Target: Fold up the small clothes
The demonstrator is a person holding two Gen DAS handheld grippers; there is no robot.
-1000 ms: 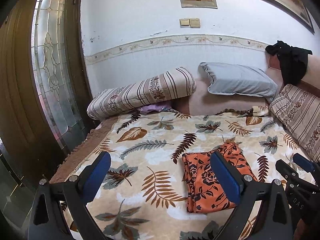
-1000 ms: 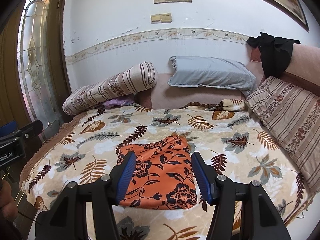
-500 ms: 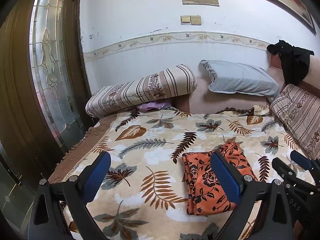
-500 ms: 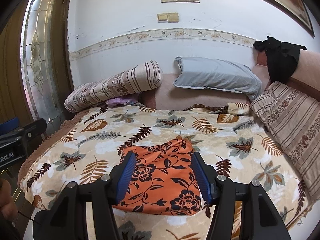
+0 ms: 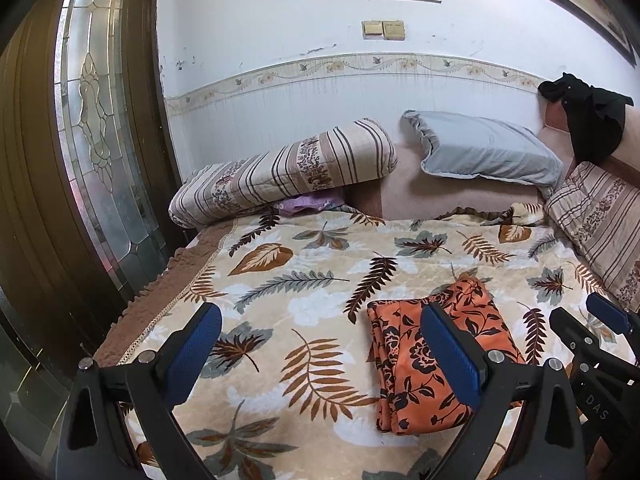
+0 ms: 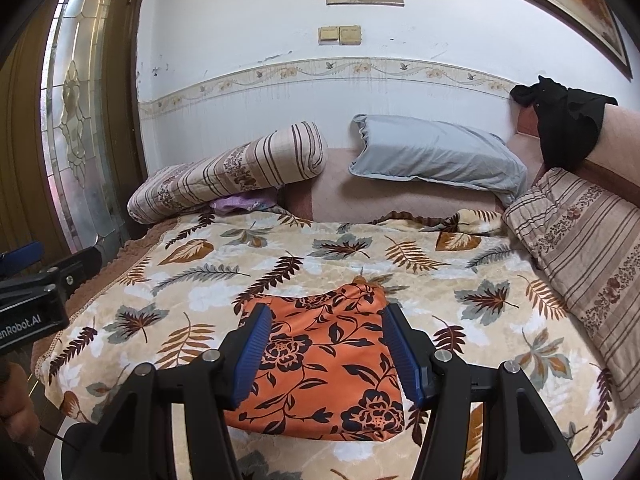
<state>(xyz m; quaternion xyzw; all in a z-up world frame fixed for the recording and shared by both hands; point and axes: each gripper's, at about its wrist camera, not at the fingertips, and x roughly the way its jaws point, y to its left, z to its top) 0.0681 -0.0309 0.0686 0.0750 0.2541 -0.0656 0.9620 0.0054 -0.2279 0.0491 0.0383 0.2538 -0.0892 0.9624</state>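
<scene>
Orange garment (image 6: 320,364) folded on blanket (image 6: 432,280): likely light, limp; pinch near edge. Left gripper (image 5: 320,356), right gripper (image 6: 326,354) both released, empty.

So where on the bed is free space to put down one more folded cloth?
Free: the leaf blanket left of the orange garment, up to the brown fringe, and between it and the far pillows. Crowded: the striped bolster, grey pillow and striped cushion.
</scene>
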